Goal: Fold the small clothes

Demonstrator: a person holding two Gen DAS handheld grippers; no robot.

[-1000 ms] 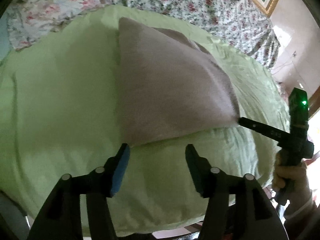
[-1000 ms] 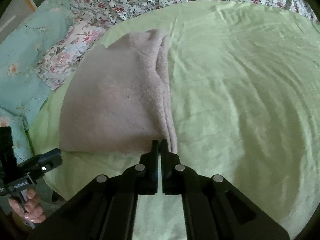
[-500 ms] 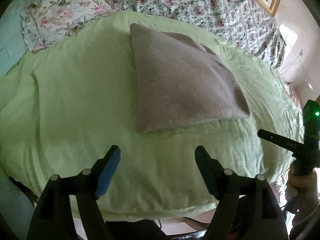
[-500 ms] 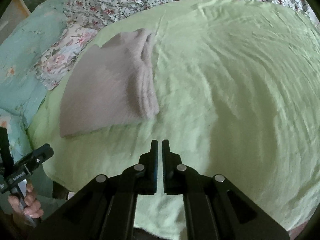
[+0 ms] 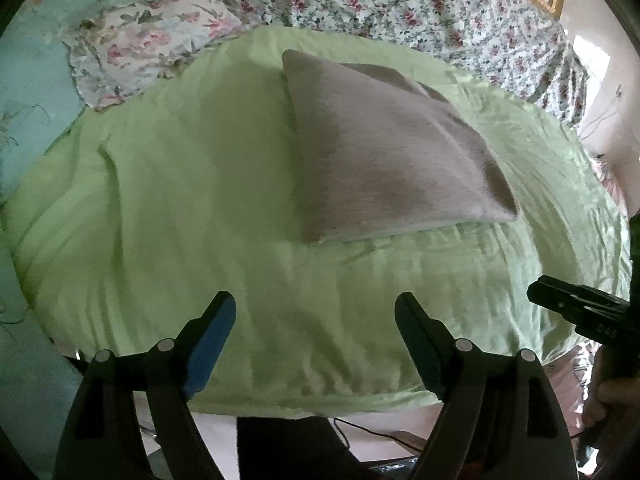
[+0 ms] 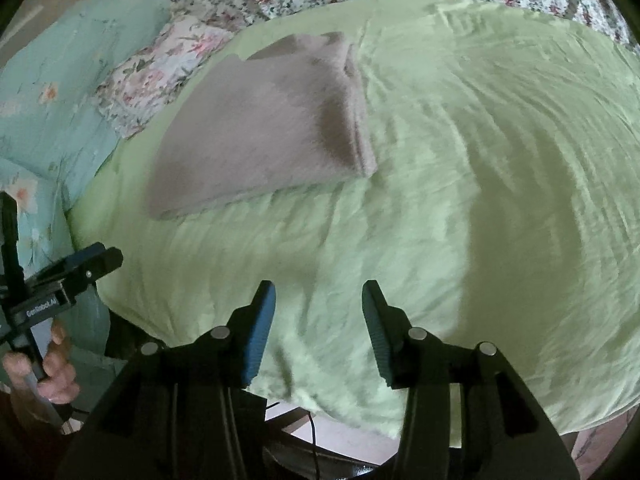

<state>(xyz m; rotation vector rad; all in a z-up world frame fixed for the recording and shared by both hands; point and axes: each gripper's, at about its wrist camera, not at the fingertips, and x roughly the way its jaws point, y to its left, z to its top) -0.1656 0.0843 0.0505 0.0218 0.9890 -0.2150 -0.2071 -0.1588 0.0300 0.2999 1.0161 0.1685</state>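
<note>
1. Left gripper [image 5: 315,316], left wrist view: fingers spread wide apart, holding nothing, poised over the near edge of the green sheet [image 5: 180,200]. Folded grey garment [image 5: 392,160] lies flat on the sheet toward 1 o'clock, well apart from the fingertips. Right gripper [image 5: 538,294] enters at 3 o'clock, clear of the garment; its jaw state cannot be told from this side. Floral bedding [image 5: 400,8] lies beyond at 12 o'clock.
2. Right gripper [image 6: 319,312], right wrist view: fingers apart, empty, above the sheet [image 6: 480,160]. Garment [image 6: 264,128] lies toward 11 o'clock, well apart, its folded edges stacked along the right side. Left gripper [image 6: 100,258] appears at 9 o'clock, held by the left hand [image 6: 48,372].
</note>
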